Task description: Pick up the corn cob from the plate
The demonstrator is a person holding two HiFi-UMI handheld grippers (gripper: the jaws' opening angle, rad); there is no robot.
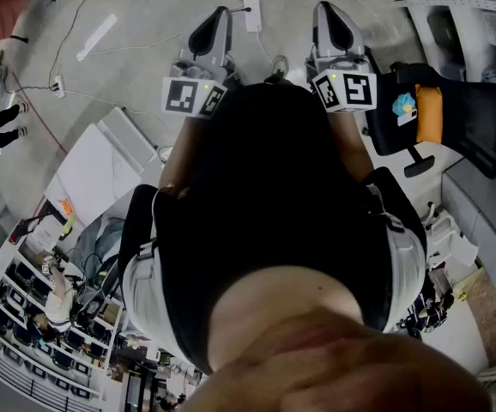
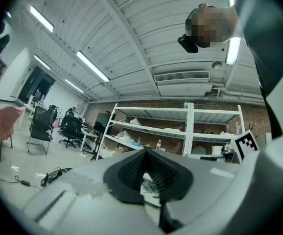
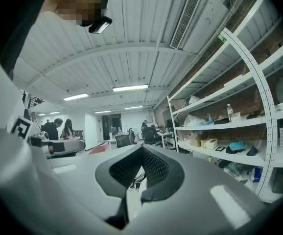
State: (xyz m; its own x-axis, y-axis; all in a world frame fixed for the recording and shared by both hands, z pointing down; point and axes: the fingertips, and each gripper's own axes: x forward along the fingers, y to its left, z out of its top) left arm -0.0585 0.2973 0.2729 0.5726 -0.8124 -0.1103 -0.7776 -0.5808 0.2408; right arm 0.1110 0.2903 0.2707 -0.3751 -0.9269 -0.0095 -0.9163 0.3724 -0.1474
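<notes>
No corn cob and no plate shows in any view. In the head view the person's dark torso fills the middle, and both grippers are held out in front of it over the floor. My left gripper (image 1: 216, 22) and my right gripper (image 1: 329, 17) point away, each with its marker cube behind it. In the left gripper view the left gripper (image 2: 145, 155) has its dark ribbed pads meeting at the tips with nothing between them. The right gripper (image 3: 141, 152) looks the same in its own view, shut and empty. Both point roughly level into the room.
White shelving racks (image 2: 180, 126) with boxes and bottles stand ahead of the left gripper, office chairs (image 2: 41, 124) to its left. More shelving (image 3: 239, 106) runs along the right gripper's right side, with people (image 3: 58, 129) far back. A black chair (image 1: 454, 118), floor cables (image 1: 76, 24) and a white table (image 1: 102, 174) surround the person.
</notes>
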